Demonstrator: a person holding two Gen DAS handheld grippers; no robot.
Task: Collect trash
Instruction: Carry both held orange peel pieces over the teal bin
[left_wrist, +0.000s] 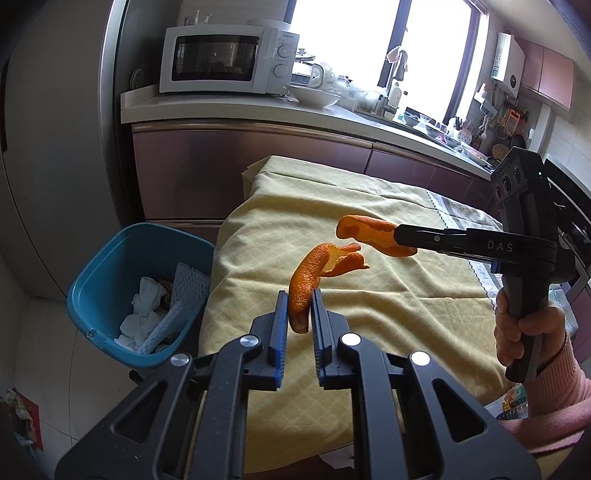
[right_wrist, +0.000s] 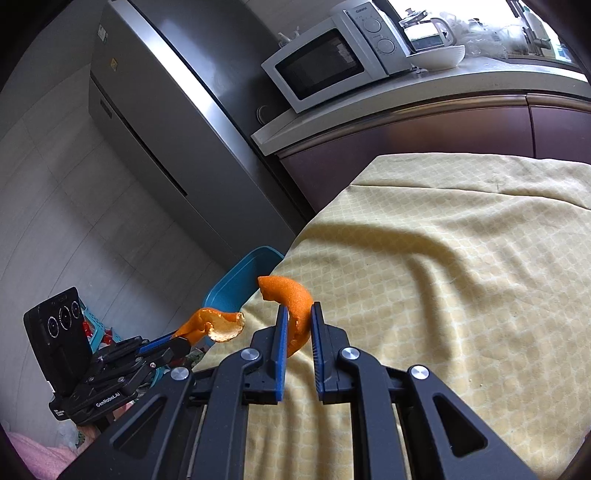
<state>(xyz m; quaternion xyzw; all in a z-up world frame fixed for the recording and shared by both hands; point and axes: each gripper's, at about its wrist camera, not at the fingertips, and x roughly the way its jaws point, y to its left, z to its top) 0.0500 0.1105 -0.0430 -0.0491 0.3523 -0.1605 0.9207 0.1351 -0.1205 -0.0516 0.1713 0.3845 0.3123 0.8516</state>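
Grippers both clamp curled orange peel: left gripper (left_wrist: 299, 308) on one strip (left_wrist: 306, 280), right gripper (right_wrist: 298, 321) on another (right_wrist: 291, 306), raised over yellow tablecloth (left_wrist: 369, 295), likely bound for teal plastic bin (left_wrist: 110, 254) at left

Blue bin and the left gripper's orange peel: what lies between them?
Left wrist view: only the yellow tablecloth's draped edge separates the blue bin from the orange peel.

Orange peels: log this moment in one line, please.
left gripper: shut on orange peel | right gripper: shut on second peel | both above tablecloth | bin: beside table
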